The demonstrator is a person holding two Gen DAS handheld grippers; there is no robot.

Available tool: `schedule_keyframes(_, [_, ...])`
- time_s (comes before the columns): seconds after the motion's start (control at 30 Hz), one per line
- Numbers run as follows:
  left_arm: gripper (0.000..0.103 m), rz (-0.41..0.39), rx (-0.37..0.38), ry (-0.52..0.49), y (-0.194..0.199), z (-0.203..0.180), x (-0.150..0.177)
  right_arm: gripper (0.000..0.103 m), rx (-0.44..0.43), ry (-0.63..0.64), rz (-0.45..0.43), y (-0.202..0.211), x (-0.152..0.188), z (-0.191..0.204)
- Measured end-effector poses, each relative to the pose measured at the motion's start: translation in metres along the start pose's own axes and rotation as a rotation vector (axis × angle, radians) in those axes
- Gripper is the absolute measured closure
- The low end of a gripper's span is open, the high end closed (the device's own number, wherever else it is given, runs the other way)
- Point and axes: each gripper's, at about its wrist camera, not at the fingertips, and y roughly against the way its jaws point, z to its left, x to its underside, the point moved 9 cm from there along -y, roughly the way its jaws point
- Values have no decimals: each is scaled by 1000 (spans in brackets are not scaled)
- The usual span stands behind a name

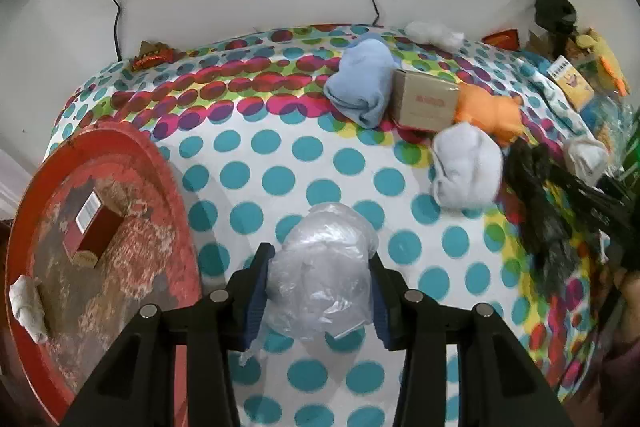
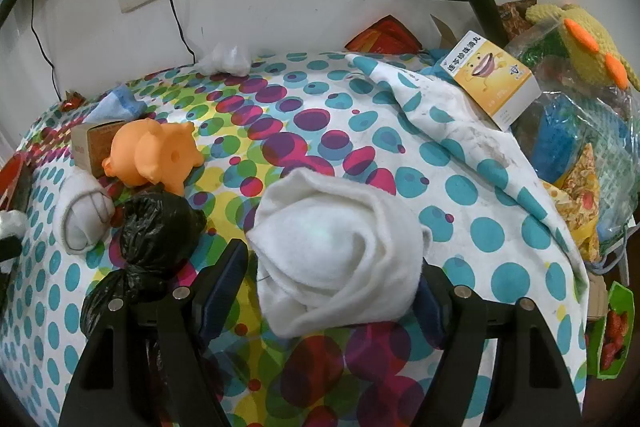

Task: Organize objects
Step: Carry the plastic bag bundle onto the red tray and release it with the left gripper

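left gripper (image 1: 320, 291) gripping plastic bag (image 1: 324, 267)

Tray (image 1: 168, 163) left w/ carton (image 1: 94, 229) in it; sock (image 1: 362, 83) left of box (image 1: 424, 103), touching.

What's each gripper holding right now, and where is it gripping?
The left gripper clamps a crumpled clear plastic bag by its two sides. The right gripper holds a rolled white sock across its middle.

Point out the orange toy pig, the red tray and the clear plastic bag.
orange toy pig (image 2: 154, 157), right wrist view, on its body.
red tray (image 1: 120, 139), left wrist view, on its far rim.
clear plastic bag (image 1: 320, 267), left wrist view, on its crumpled middle.
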Motion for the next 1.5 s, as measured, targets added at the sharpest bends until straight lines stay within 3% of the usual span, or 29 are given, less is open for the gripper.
schedule_keyframes(0.2, [59,-9,29,31,22,11,12,28,11,-1,0,0,0,1])
schedule_keyframes(0.7, [59,-23,-104,158,57,116,45,28,27,8,5,-1,1,1])
schedule_keyframes(1.0, [59,10,-153,272,57,180,72,28,33,6,5,-1,1,2])
schedule_keyframes(1.5, [58,26,-205,366,53,245,103,28,43,-6,5,-2,0,2])
